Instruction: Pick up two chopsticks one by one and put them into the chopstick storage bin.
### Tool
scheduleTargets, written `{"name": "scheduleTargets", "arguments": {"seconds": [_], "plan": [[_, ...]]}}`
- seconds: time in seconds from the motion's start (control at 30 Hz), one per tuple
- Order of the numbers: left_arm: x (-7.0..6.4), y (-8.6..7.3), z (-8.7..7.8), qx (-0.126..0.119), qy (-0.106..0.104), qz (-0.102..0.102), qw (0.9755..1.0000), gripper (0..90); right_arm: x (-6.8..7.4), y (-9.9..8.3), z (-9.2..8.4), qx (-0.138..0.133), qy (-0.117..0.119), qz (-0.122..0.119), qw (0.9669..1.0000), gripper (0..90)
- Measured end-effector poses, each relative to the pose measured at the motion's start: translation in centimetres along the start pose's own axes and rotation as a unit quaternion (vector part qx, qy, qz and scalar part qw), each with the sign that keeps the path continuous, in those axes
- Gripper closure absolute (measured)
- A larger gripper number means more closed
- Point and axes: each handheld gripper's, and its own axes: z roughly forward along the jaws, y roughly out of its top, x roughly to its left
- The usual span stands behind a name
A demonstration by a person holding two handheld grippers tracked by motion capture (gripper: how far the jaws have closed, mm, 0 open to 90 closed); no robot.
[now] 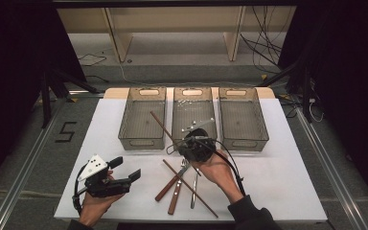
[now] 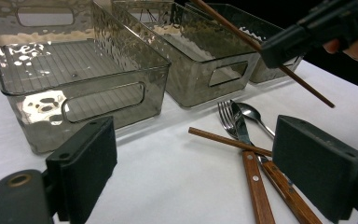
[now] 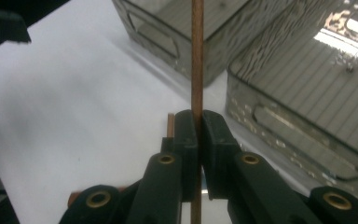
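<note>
Right tool (image 3: 196,135) clamping chopstick (image 3: 196,56), bin rims (image 3: 242,77) just beyond

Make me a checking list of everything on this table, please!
Surface: white table, flat, mostly bare.
Job's things: one brown chopstick lifted, pointing over the left bin; second chopstick, fork, spoon and wooden-handled knife piled on the table; middle bin and right bin in a row.
Clutter: nothing seen.
Grippers: right gripper jaws shut on the chopstick; left gripper jaws open, holding nothing.
Cables: black cable trails from the right gripper.
Surroundings: dark floor, wooden shelf behind.
</note>
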Motion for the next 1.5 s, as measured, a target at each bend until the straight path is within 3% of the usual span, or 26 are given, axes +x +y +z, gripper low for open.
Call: {"name": "scheduleTargets", "arguments": {"seconds": [0.43, 0.77, 1.03, 1.5], "plan": [[0.0, 0.0, 0.0, -0.002, 0.0, -0.002, 1.0, 13.5, -0.3, 3.4, 1.6, -0.019, 0.005, 0.009, 0.9998, 85.6], [0.1, 0.0, 0.0, -0.003, -0.002, -0.002, 1.0, 13.5, -0.8, 6.1, 3.4, -0.029, 0.014, 0.037, 0.9988, 85.6], [0.1, 0.1, -0.1, -0.004, -0.003, -0.007, 1.0, 13.5, -0.8, 8.5, 4.7, -0.035, 0.014, 0.044, 0.9983, 85.6], [0.1, 0.1, -0.1, -0.005, -0.004, -0.003, 1.0, 13.5, -1.4, 10.8, 7.0, -0.037, 0.012, 0.065, 0.9971, 85.5]]}}
